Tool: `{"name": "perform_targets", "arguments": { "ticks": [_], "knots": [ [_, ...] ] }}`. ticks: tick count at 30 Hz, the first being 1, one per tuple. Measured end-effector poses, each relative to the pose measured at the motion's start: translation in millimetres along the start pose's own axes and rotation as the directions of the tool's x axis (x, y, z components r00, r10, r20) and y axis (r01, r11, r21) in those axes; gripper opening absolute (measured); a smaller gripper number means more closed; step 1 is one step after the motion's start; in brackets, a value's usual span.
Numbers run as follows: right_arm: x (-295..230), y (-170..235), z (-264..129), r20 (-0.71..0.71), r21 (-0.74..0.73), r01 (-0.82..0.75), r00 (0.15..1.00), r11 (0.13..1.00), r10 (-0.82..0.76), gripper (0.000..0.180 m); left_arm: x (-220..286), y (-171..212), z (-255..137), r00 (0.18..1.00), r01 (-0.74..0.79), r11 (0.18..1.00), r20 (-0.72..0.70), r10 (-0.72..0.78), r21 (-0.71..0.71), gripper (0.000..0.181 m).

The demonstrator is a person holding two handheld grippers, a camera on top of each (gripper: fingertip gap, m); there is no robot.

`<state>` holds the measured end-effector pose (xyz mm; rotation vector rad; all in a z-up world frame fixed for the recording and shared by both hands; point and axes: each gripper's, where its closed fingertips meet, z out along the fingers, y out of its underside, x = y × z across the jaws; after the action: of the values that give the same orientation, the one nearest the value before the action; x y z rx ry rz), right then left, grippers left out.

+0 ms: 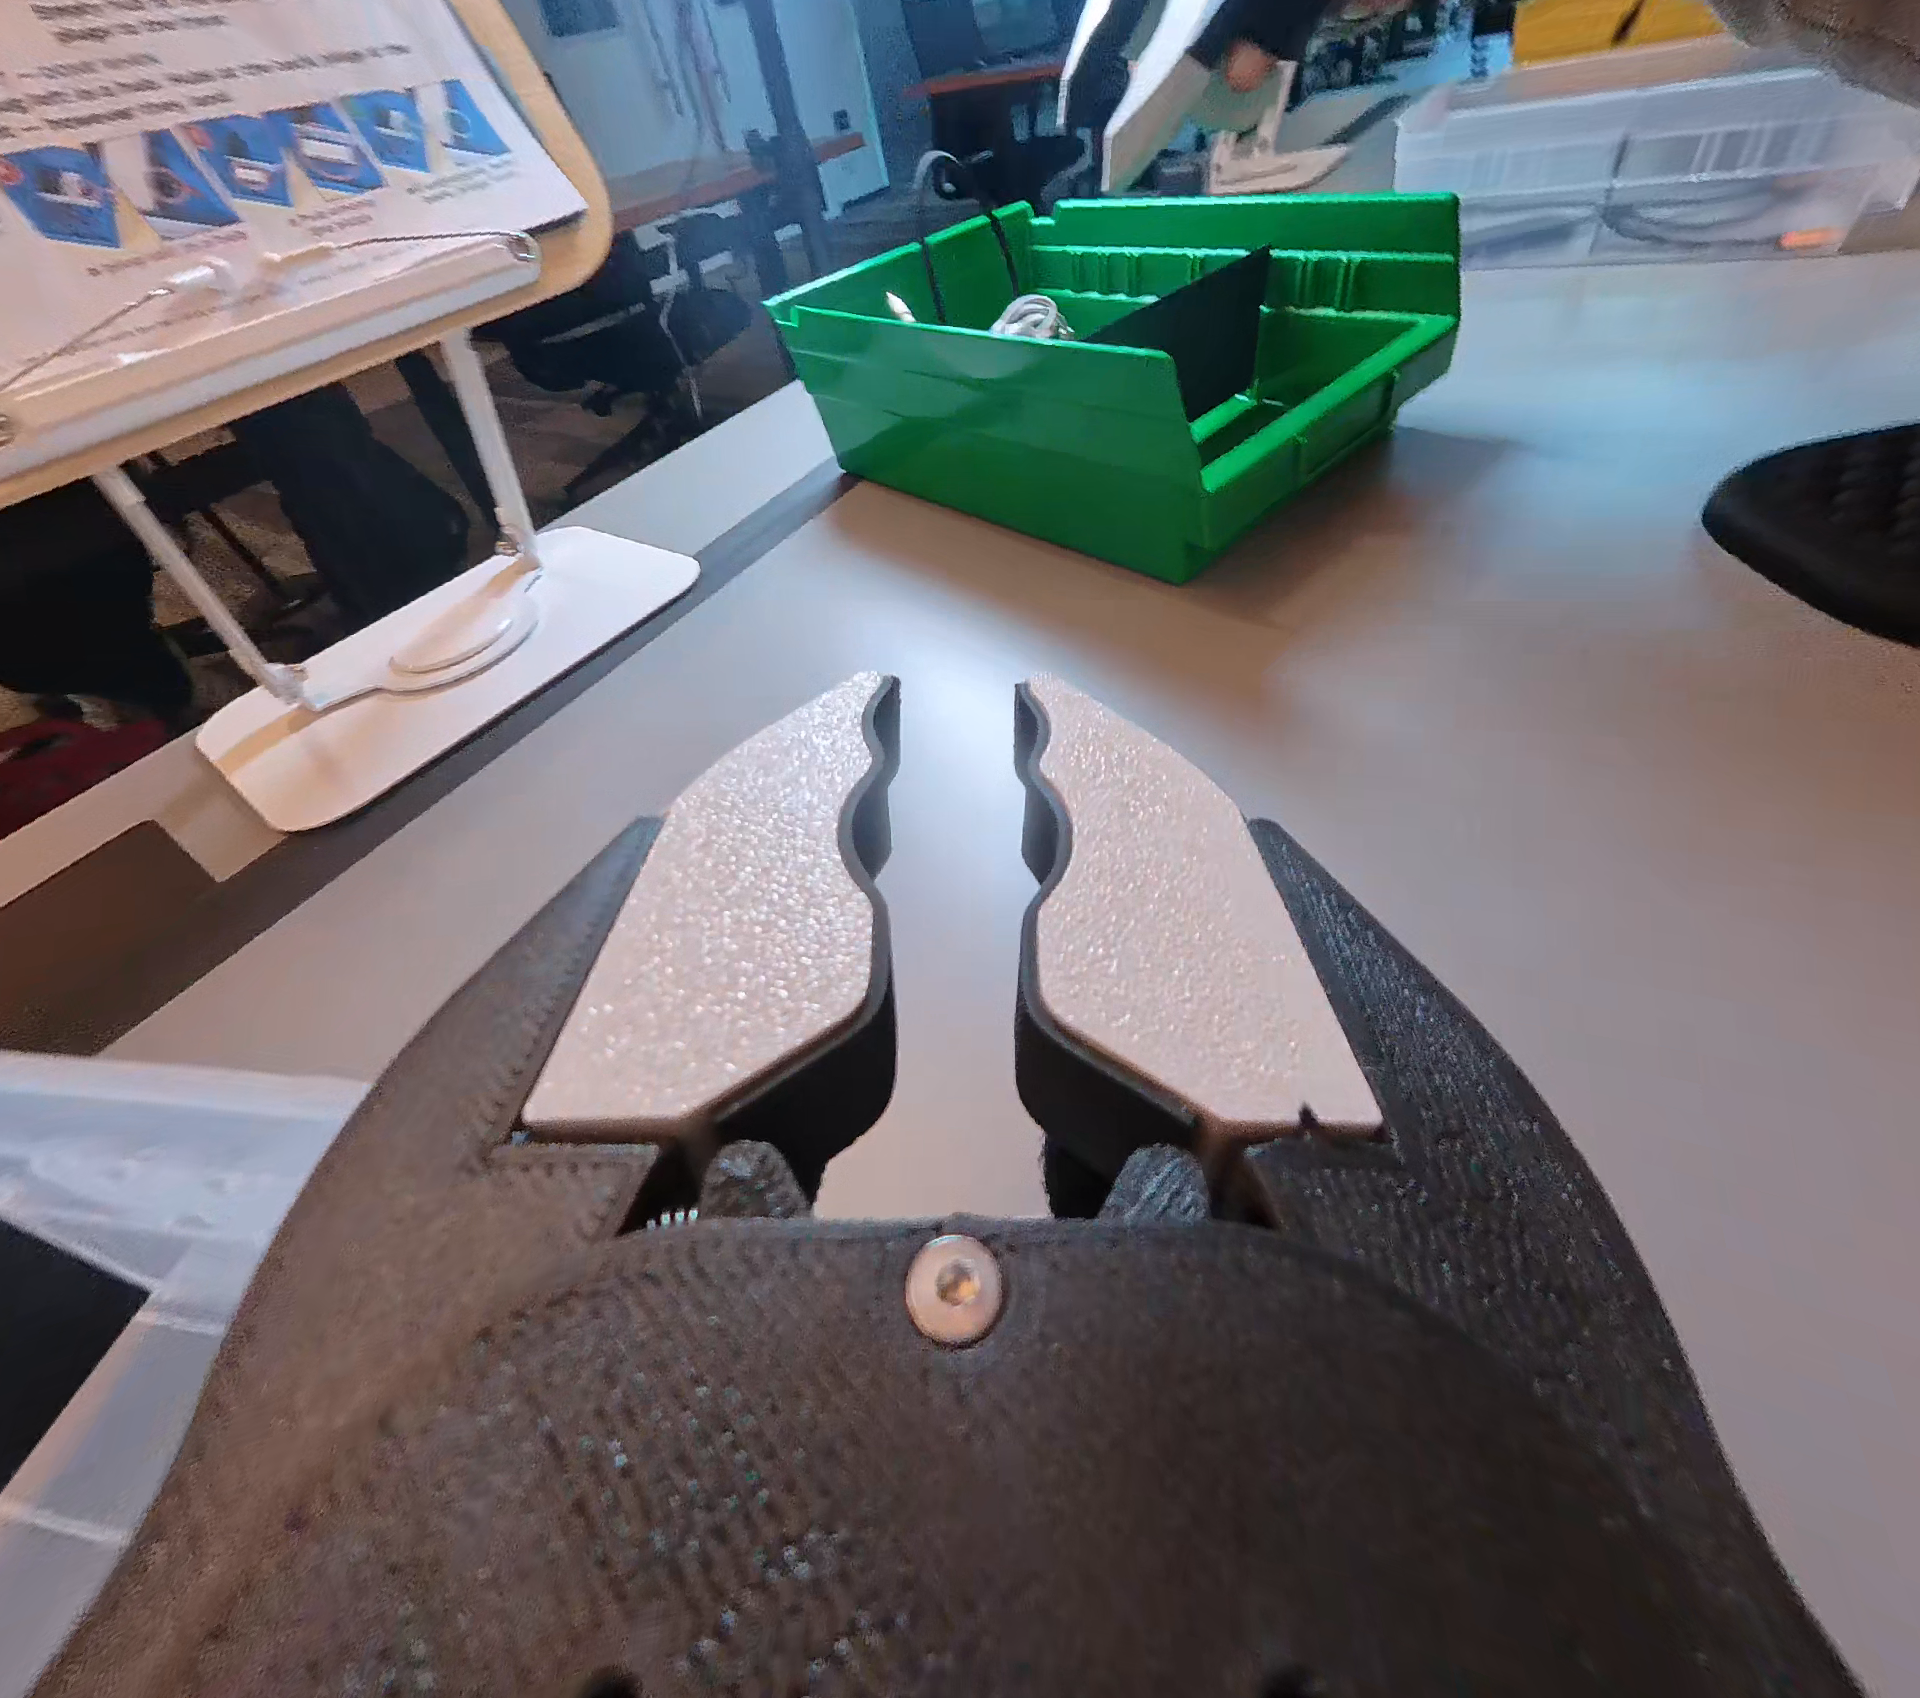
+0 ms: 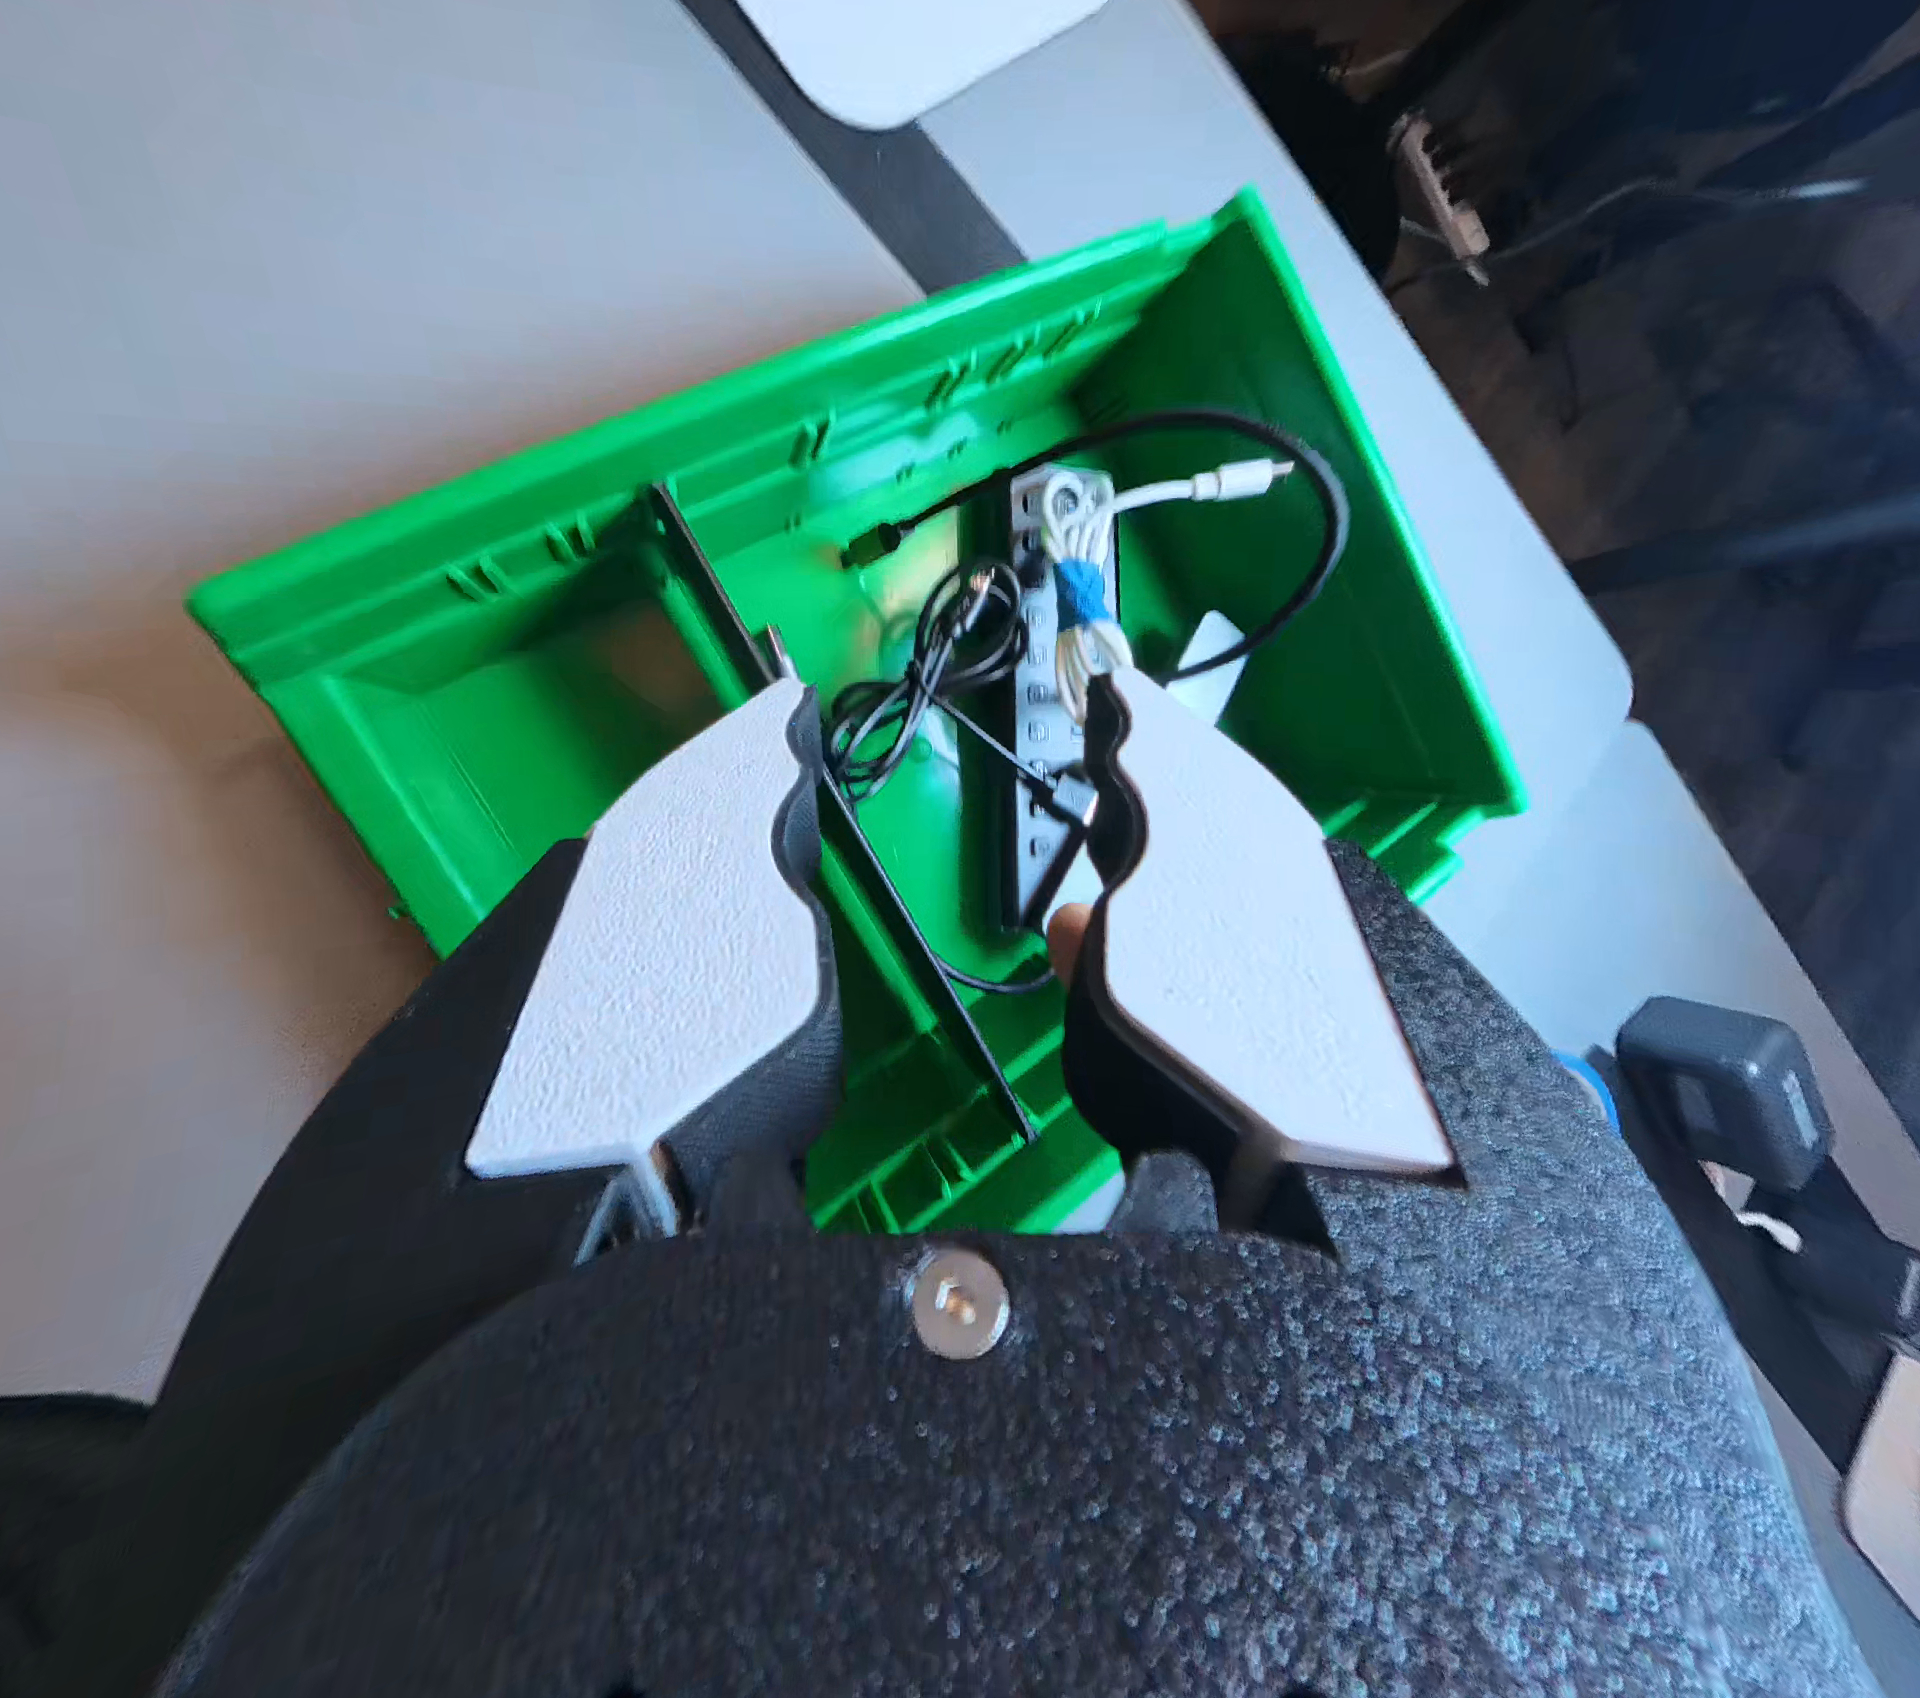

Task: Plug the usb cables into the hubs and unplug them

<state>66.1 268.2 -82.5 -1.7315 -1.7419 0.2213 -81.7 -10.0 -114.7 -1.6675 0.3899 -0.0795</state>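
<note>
Our right gripper point(image 2: 951, 703) hangs above the green bin point(image 2: 1361, 609), its grey fingers point(image 2: 686, 921) spread wide and holding nothing, tips poised over the bin's fuller compartment. Below them lies a long grey USB hub point(image 2: 1039, 713) along the bin floor, its row of ports facing up. A white cable point(image 2: 1081, 568), coiled and bound with a blue tie, rests across the hub's far end, one connector trailing toward the bin wall. A thin black cable point(image 2: 1320, 536) loops around the hub, and a second tangle of black cable point(image 2: 914, 682) sits beside it near the black divider point(image 2: 914, 921); whether any plug is seated in a port we cannot tell. The neighbouring compartment shows only green floor.

Our left gripper point(image 1: 956, 713) sits low over the grey table point(image 1: 1455, 817), well apart from the bin point(image 1: 1039, 422), fingers parted by a narrow gap with nothing between them. From there we see the right gripper point(image 1: 1122, 79) tilted steeply down over the bin, carried by a gloved hand point(image 1: 1288, 7). A white document stand point(image 1: 436, 651) with a printed sheet stands at the left table edge.
</note>
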Motion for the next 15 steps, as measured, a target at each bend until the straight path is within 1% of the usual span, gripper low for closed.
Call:
{"name": "perform_targets", "arguments": {
  "ticks": [2,4,6,7,11,12,13,15],
  "knots": [
    [15,21,16,-0.054,-0.096,-0.013,0.999,0.995,0.008,0.045,14,3,6,0.999,-0.04,0.999,-0.036,0.039,-0.026,0.022],
    [45,44,35,-0.122,-0.204,-0.096,0.99,0.974,0.072,0.043,30,9,12,0.994,-0.088,0.995,-0.074,0.084,-0.056,0.023],
    [61,63,53,-0.104,-0.3,-0.184,0.982,0.936,0.16,0.045,41,17,16,0.988,-0.123,0.989,-0.105,0.114,-0.087,0.022],
    [64,71,61,-0.084,-0.359,-0.185,0.983,0.915,0.166,0.048,45,20,17,0.985,-0.134,0.986,-0.122,0.121,-0.1,0.022],
    [66,90,88,-0.053,-0.527,-0.067,0.998,0.847,0.046,0.049,55,31,21,0.975,-0.17,0.976,-0.167,0.146,-0.14,0.022],
    [66,94,94,-0.044,-0.558,-0.046,0.999,0.829,0.026,0.05,57,33,21,0.973,-0.174,0.974,-0.177,0.147,-0.145,0.022],
    [66,97,98,-0.033,-0.58,-0.036,0.999,0.814,0.021,0.045,59,34,21,0.971,-0.176,0.973,-0.187,0.147,-0.149,0.022],
    [67,97,100,0.012,-0.597,-0.033,0.999,0.801,0.051,0.048,64,36,22,0.968,-0.178,0.972,-0.208,0.144,-0.154,0.022]
  ]
}}
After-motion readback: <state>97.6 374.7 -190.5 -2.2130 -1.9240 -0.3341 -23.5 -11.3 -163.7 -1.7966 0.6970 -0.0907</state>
